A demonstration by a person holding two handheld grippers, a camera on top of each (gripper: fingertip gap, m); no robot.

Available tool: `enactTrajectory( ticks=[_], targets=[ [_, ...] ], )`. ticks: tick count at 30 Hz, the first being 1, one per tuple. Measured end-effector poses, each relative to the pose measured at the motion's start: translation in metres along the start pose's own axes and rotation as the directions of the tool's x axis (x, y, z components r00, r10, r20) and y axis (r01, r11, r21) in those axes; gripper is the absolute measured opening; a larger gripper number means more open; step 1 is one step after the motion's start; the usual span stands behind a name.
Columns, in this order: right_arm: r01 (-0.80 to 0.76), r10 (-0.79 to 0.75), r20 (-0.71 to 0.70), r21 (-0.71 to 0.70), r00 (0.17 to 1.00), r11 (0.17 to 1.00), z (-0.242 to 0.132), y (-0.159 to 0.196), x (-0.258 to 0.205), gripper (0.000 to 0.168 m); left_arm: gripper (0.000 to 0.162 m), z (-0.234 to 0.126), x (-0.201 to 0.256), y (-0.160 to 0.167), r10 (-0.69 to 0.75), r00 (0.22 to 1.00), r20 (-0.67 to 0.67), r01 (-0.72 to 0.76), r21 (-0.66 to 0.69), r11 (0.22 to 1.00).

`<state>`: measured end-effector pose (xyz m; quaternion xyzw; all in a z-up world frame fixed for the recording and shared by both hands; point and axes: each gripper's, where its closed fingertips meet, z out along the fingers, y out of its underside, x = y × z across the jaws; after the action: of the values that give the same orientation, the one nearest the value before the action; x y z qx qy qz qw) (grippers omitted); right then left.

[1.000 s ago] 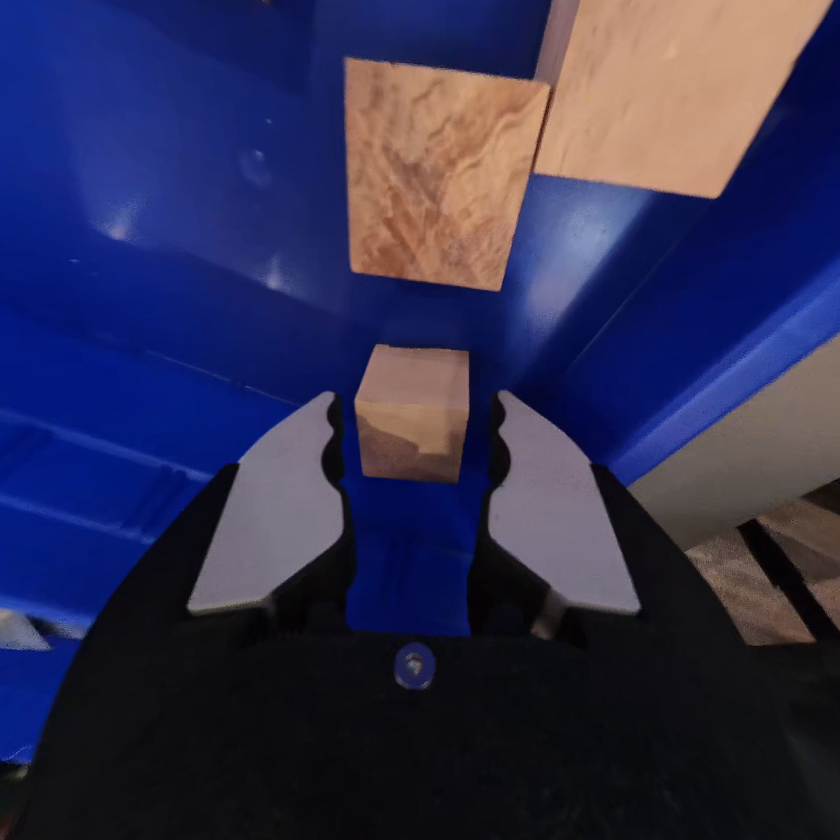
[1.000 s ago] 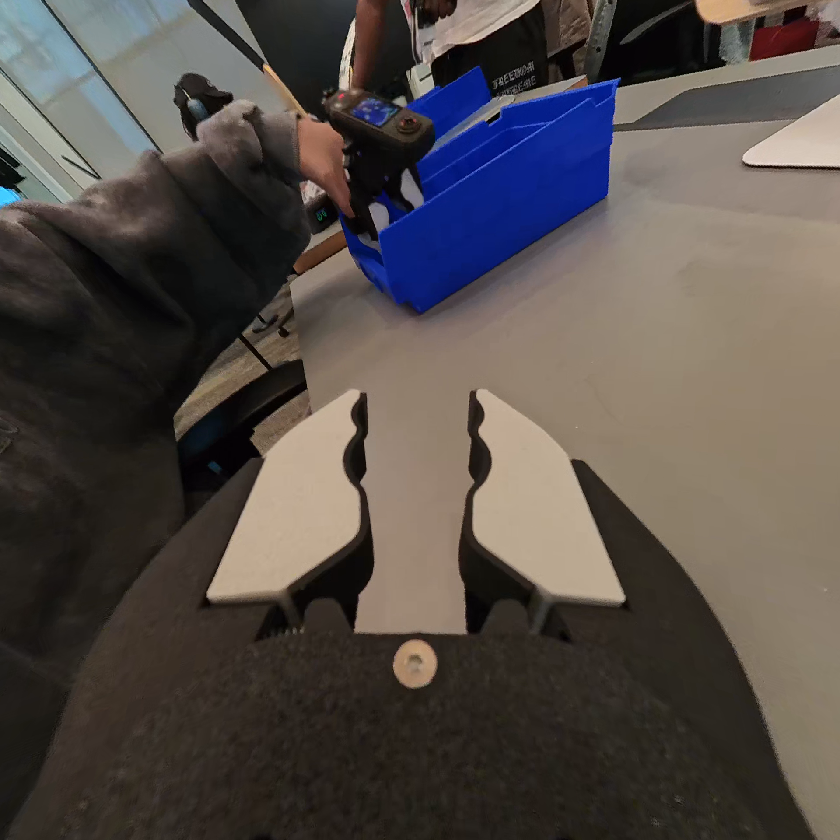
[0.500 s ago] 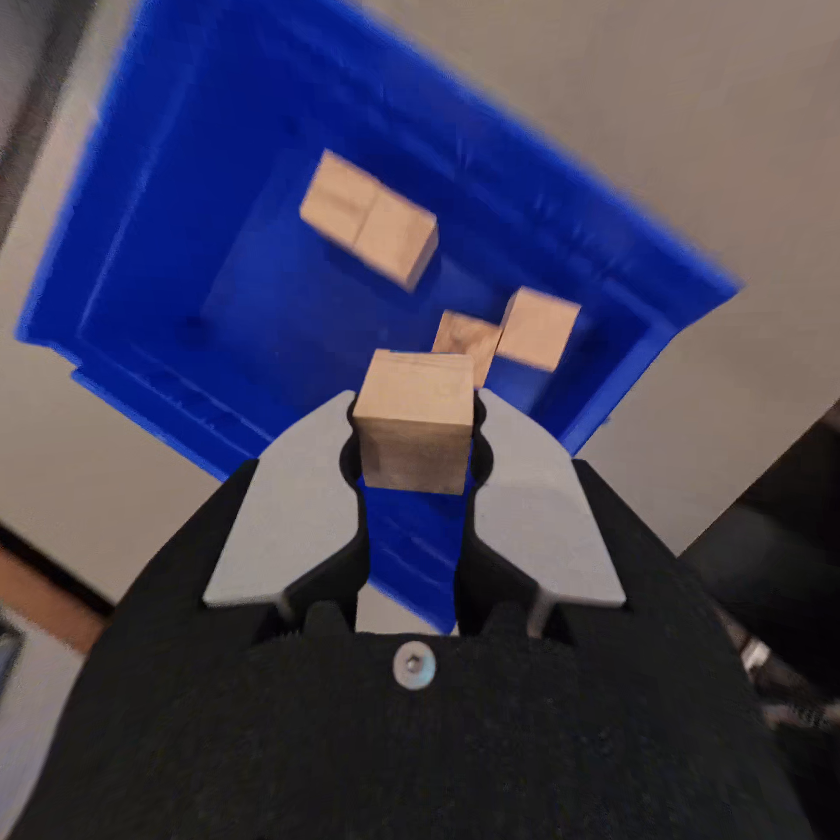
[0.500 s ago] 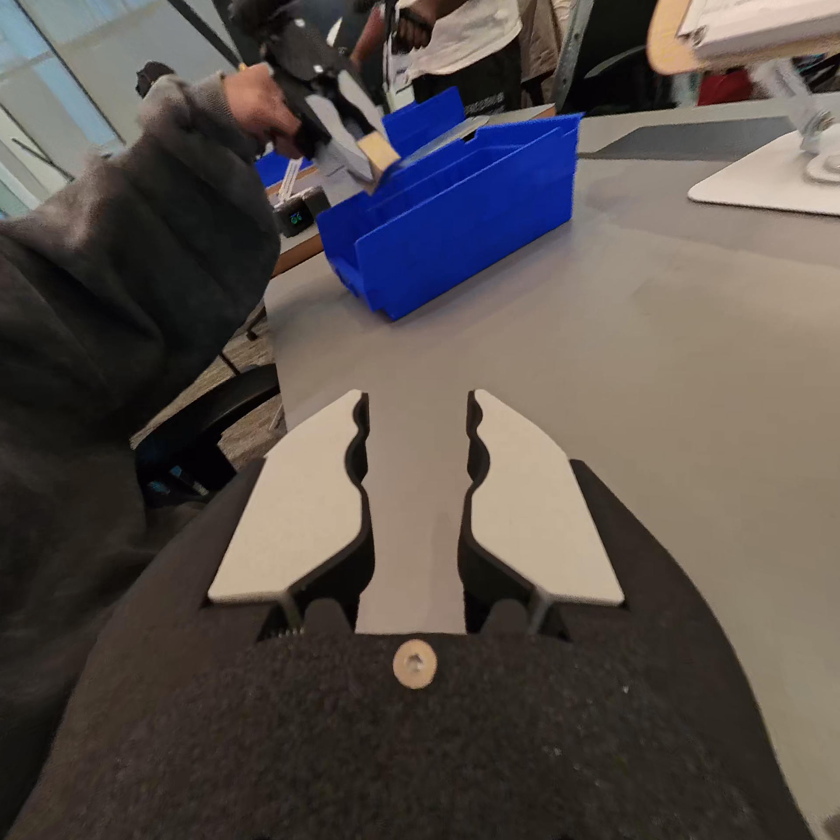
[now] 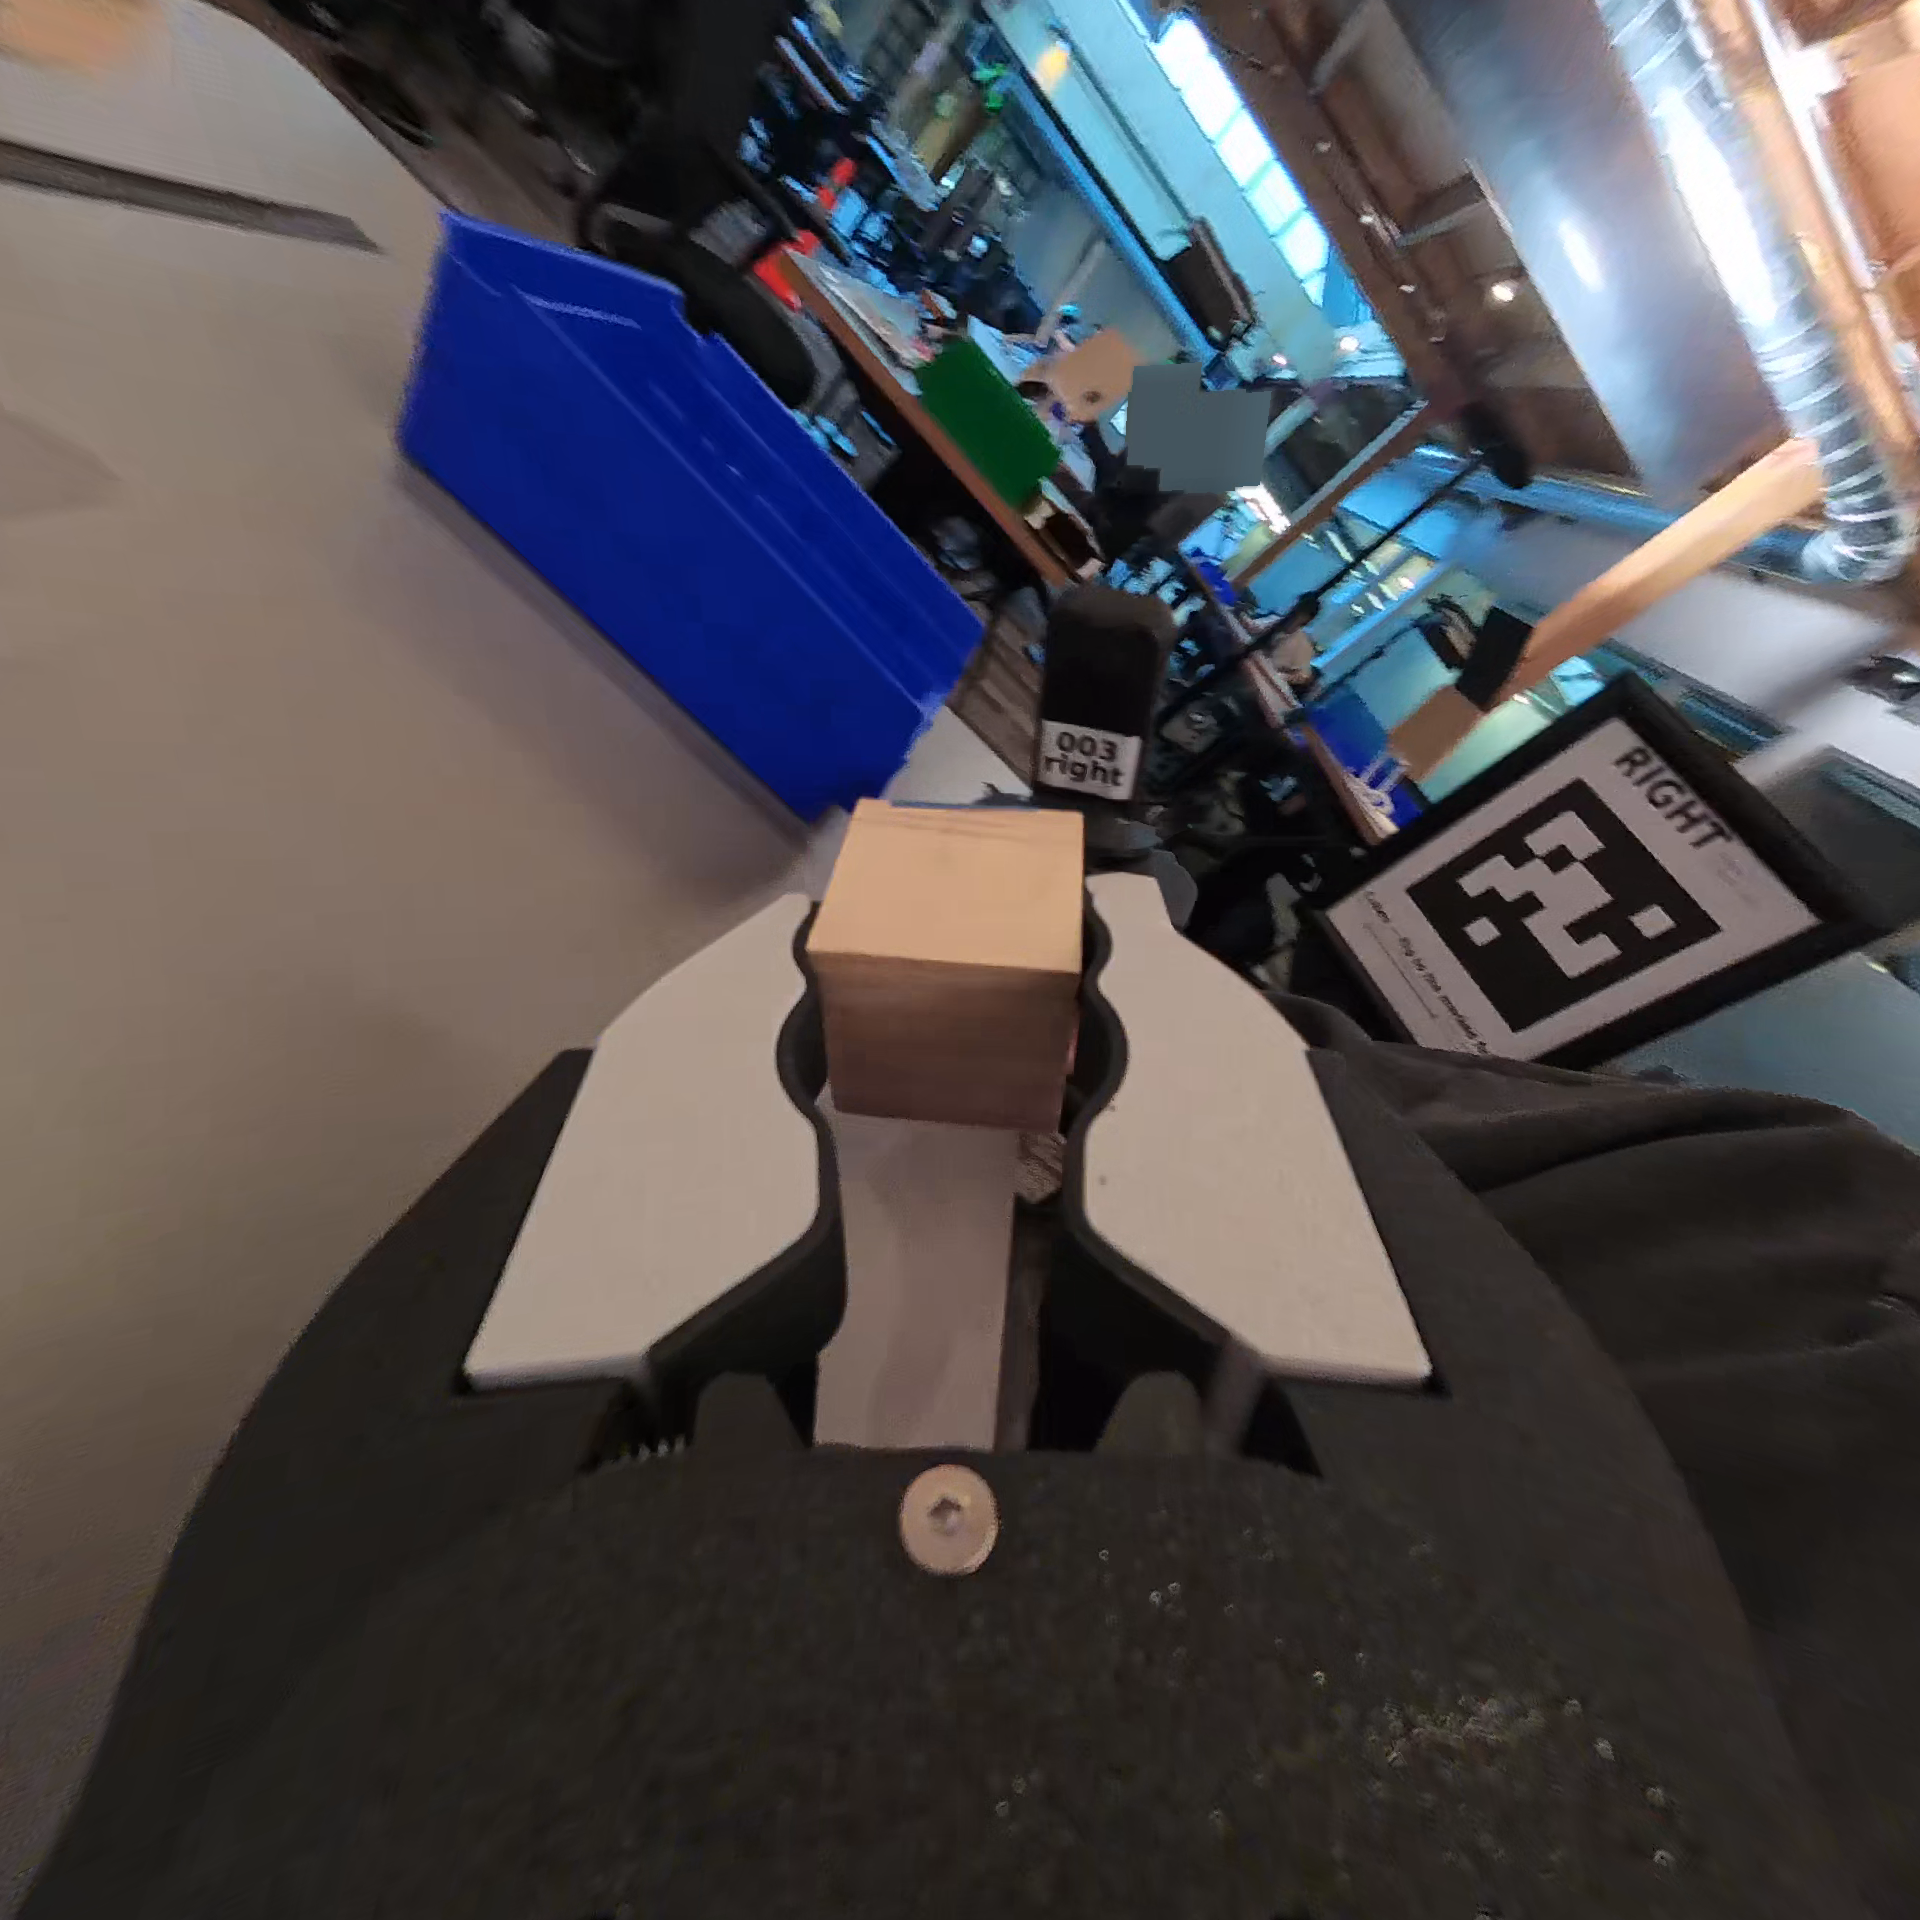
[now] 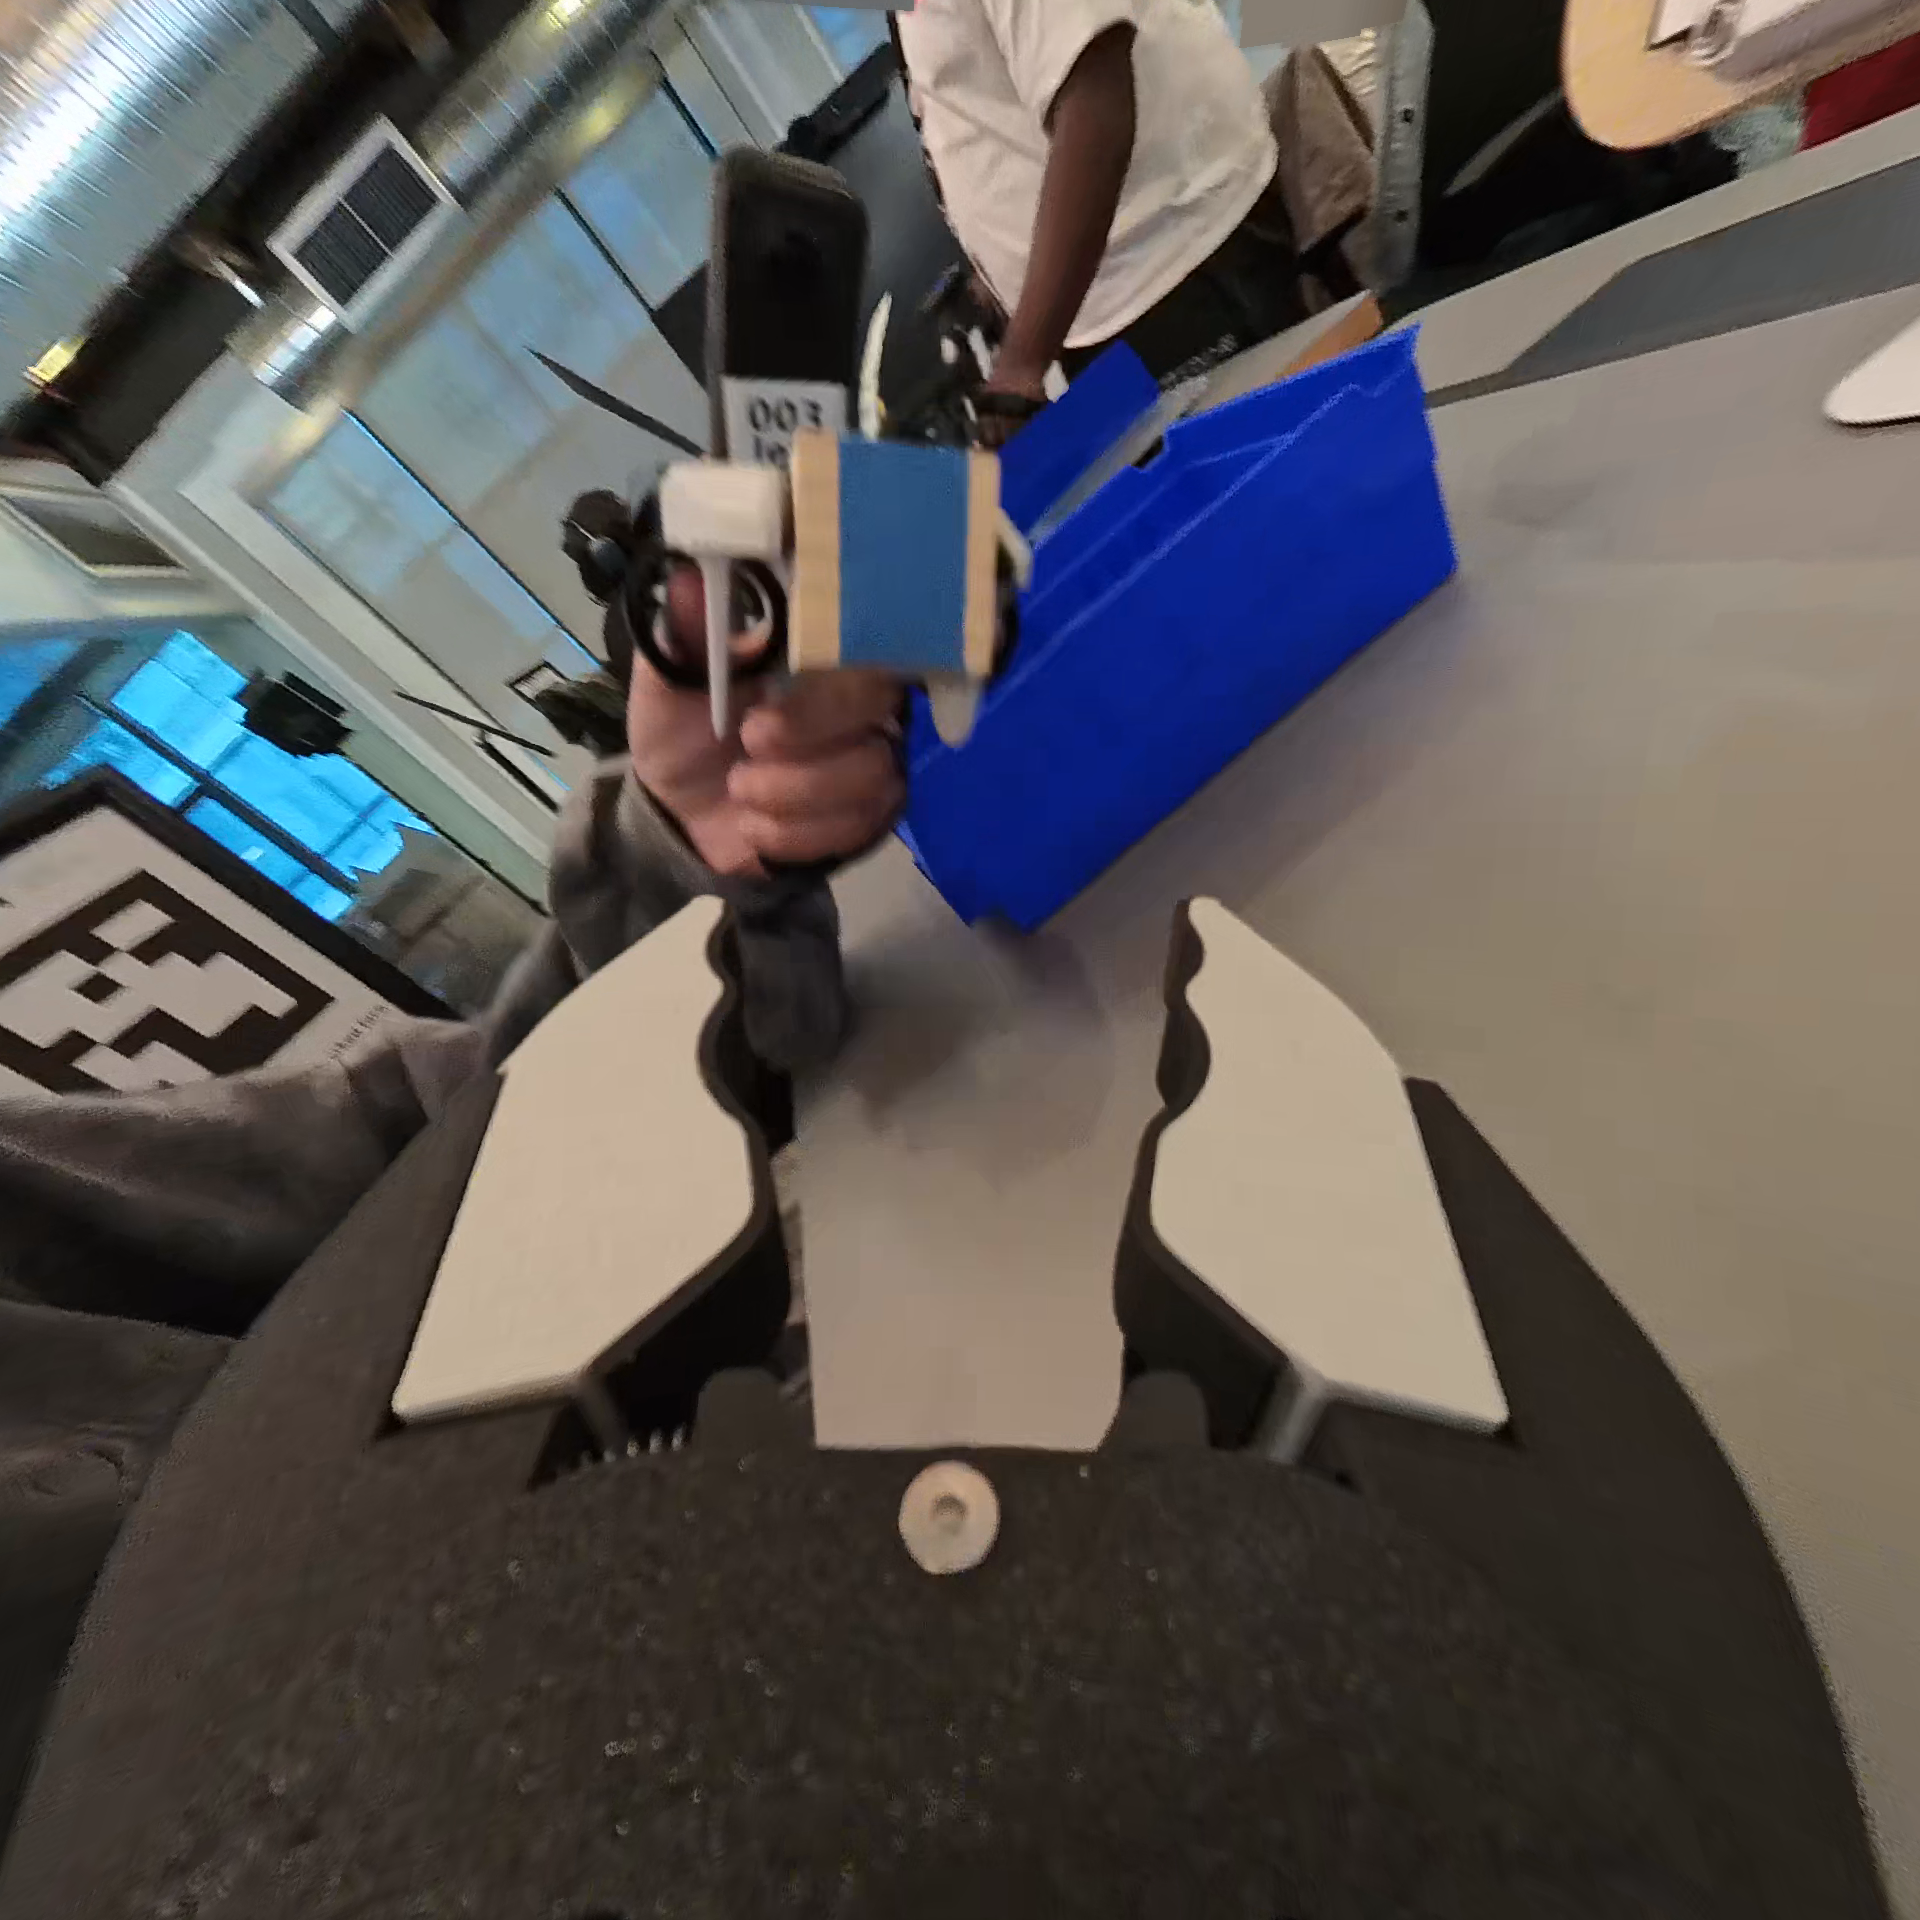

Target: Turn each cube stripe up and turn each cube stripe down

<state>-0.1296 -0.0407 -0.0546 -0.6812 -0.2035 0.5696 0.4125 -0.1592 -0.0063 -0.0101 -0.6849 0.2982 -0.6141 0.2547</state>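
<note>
Left wrist view, lower centre: left gripper [image 5: 948, 966] with fingers pinching a wooden cube [image 5: 948, 971] held clear of the grey bench [image 5: 260, 831]. Right wrist view, lower centre: right gripper [image 6: 951, 935] with fingers spread and empty; upper centre, the same cube shows its blue stripe [image 6: 902, 566] facing this camera. Behind it, at right of centre, the blue bin [image 6: 1195, 665] stands on the bench. Step in hand, as judged: the cube is lifted out and presented between the grippers. The next move calls for a handover or re-grip to orient the stripe, then setting the cube down
</note>
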Motion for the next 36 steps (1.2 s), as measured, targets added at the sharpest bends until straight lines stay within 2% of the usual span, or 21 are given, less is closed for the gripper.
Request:
enactTrajectory(
  ticks=[2,5,9,10,14,17,19,20,22,24,25,28,30,32,34,36],
  targets=[
    [-0.04,0.039,0.046,0.029,0.998,0.999,0.008,-0.007,-0.007,0.074,0.044,0.026,0.005,0.012,-0.001,0.999,-0.041,0.0,-0.028,1.0],
    [-0.05,0.048,0.043,0.043,0.998,0.998,0.01,-0.009,-0.005,0.069,0.044,0.046,0.003,0.021,0.014,0.999,-0.042,-0.016,-0.049,0.999],
    [-0.082,0.079,0.057,0.059,0.995,0.995,0.003,-0.009,-0.001,0.058,0.044,0.058,0.001,0.029,0.02,0.999,-0.048,-0.023,-0.063,0.998],
    [-0.091,0.088,0.067,0.053,0.994,0.994,0.003,-0.007,-0.001,0.047,0.044,0.061,0.002,0.033,0.014,0.998,-0.063,-0.019,-0.073,0.997],
    [-0.123,0.121,0.084,0.024,0.989,0.992,0.0,-0.002,0.0,0.045,0.045,0.064,0.002,0.036,-0.019,0.996,-0.085,0.014,-0.063,0.998],
    [-0.094,0.094,0.054,0.008,0.994,0.996,-0.005,0.0,0.001,0.045,0.072,0.043,0.009,0.026,-0.005,0.998,-0.062,0.007,0.024,1.0],
    [-0.067,0.067,0.024,0.013,0.997,0.998,-0.011,-0.002,0.002,0.045,0.079,0.023,0.009,0.031,0.045,0.998,0.033,-0.047,0.053,0.998],
    [-0.055,0.054,0.015,0.024,0.998,0.998,-0.015,-0.004,0.001,0.045,0.079,0.011,0.003,0.038,0.084,0.988,0.128,-0.092,0.059,0.994],
    [-0.026,0.027,-0.008,0.037,1.0,0.999,-0.023,-0.007,0.001,0.045,0.077,-0.014,-0.019,0.058,0.157,0.915,0.372,-0.197,0.072,0.978],
    [0.016,-0.014,-0.049,0.04,0.999,0.999,-0.03,-0.009,0.004,0.045,0.071,-0.036,-0.034,0.082,0.197,0.817,0.542,-0.276,0.067,0.959],
    [0.045,-0.043,-0.077,0.036,0.996,0.998,-0.033,-0.01,0.006,0.045,0.071,-0.042,-0.037,0.093,0.205,0.789,0.58,-0.281,0.043,0.959],
    [0.163,-0.162,-0.188,-0.011,0.969,0.987,-0.048,-0.023,0.01,0.045,0.07,-0.046,-0.03,0.107,0.246,0.769,0.59,-0.303,-0.002,0.953],
    [0.279,-0.272,-0.335,-0.028,0.902,0.96,-0.077,-0.056,0.016,0.045,0.069,-0.046,-0.029,0.106,0.287,0.75,0.596,-0.335,-0.033,0.942],
    [0.355,-0.335,-0.54,-0.07,0.772,0.932,-0.122,-0.098,0.034,0.045,0.068,-0.043,-0.03,0.108,0.312,0.743,0.593,-0.345,-0.061,0.937],
    [0.324,-0.34,-0.711,-0.165,0.615,0.932,-0.172,-0.128,0.065,0.045,0.067,-0.038,-0.03,0.113,0.312,0.76,0.57,-0.328,-0.078,0.941],
    [0.242,-0.314,-0.815,-0.219,0.487,0.945,-0.213,-0.147,0.103,0.045,0.067,-0.034,-0.033,0.119,0.301,0.772,0.559,-0.299,-0.099,0.949]
  ],
)
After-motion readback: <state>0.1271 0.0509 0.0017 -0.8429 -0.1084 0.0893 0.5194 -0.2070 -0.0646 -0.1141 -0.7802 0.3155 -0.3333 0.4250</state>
